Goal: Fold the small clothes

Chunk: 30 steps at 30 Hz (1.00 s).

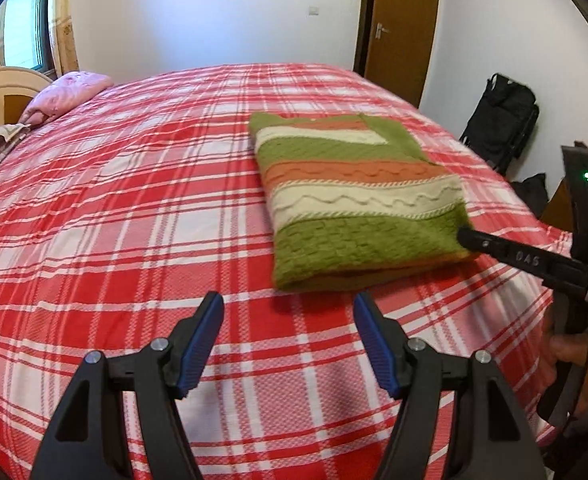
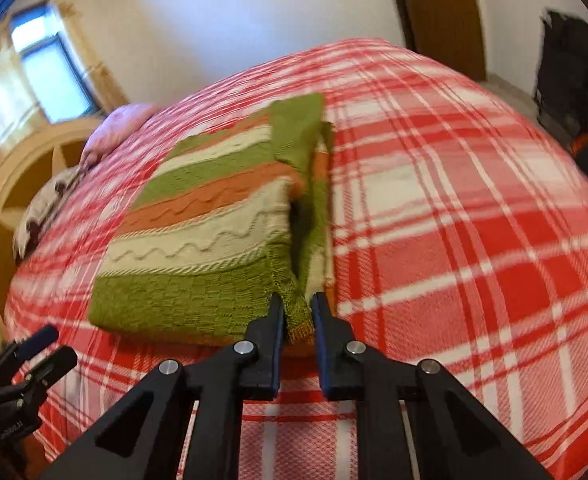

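The striped sweater (image 1: 358, 196) lies folded into a thick rectangle on the plaid bed (image 1: 134, 208), toward its right side. The right gripper (image 2: 297, 307) pinches the sweater's near right corner, its fingers pressed onto the green knit. The left gripper (image 1: 288, 308) hovers spread and empty just short of the near edge. The step looks like a final tuck or squaring of the bundle. To do it well, keep the pinched corner low so the layers don't peel apart, and bring the left gripper onto the near left corner to hold the fold flat.
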Each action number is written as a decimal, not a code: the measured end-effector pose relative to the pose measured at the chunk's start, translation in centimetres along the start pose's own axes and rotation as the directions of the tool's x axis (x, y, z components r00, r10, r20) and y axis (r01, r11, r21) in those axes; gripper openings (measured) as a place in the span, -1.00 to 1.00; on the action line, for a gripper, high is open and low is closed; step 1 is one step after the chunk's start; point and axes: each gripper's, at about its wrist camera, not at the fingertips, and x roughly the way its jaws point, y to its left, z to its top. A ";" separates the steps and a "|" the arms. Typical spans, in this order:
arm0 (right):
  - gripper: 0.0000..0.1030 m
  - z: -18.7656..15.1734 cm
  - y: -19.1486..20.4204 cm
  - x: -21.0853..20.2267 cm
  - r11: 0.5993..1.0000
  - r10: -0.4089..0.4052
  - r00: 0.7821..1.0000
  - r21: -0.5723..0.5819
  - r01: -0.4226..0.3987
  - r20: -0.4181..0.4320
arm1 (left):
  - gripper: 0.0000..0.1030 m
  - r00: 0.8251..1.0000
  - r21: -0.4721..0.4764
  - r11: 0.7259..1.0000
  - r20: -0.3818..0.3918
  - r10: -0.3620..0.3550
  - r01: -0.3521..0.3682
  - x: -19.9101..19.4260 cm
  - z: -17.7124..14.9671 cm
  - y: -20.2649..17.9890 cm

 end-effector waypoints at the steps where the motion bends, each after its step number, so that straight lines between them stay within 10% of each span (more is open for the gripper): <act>1: -0.74 -0.2 -0.7 -0.1 0.999 0.028 1.000 0.044 -0.028 0.003 | 0.35 1.000 0.001 1.000 -0.014 0.017 -0.017 0.3 0.0 0.1; 8: -0.70 -0.4 0.4 -2.0 1.000 0.009 0.999 0.005 -0.009 -0.036 | 0.35 0.996 0.019 0.996 -0.017 0.091 -0.091 0.2 0.1 0.9; 13: -0.68 1.9 5.0 -5.1 0.974 -0.074 0.988 -0.203 0.101 0.139 | 0.48 0.991 0.033 0.990 0.002 0.134 -0.134 0.5 0.6 1.1; 30: -0.68 3.8 4.5 3.7 0.958 -0.108 0.988 -0.255 0.134 0.111 | 0.53 0.980 0.022 0.980 0.020 0.196 -0.197 1.8 4.2 0.5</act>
